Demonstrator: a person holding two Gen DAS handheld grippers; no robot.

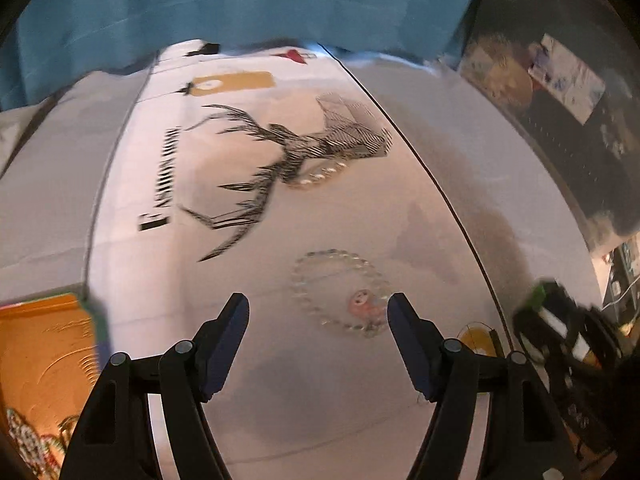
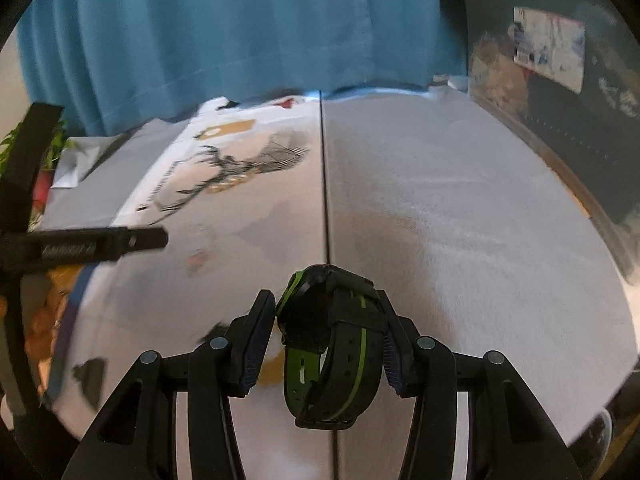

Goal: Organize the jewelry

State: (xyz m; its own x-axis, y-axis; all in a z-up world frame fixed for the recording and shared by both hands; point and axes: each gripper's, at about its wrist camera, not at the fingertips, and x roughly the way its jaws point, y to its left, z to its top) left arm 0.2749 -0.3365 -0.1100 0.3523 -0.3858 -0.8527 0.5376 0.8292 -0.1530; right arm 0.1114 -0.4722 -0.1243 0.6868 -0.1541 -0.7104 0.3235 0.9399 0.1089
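My left gripper (image 1: 318, 308) is open and empty, just above a clear-bead bracelet (image 1: 308, 276) with a pink charm (image 1: 362, 302) lying on the white cloth. A second beaded bracelet (image 1: 320, 174) lies farther back on the deer print. My right gripper (image 2: 328, 312) is shut on a black and green wristwatch (image 2: 332, 344), held above the table; the watch also shows in the left wrist view (image 1: 560, 316) at the right edge. The left gripper appears in the right wrist view (image 2: 100, 242) at the left.
An orange embossed box (image 1: 44, 360) sits at the left. A white cloth with a black deer print (image 1: 280, 152) covers the left table. A teal curtain (image 2: 240, 32) hangs behind. Dark cluttered shelving (image 2: 560, 92) stands at the right.
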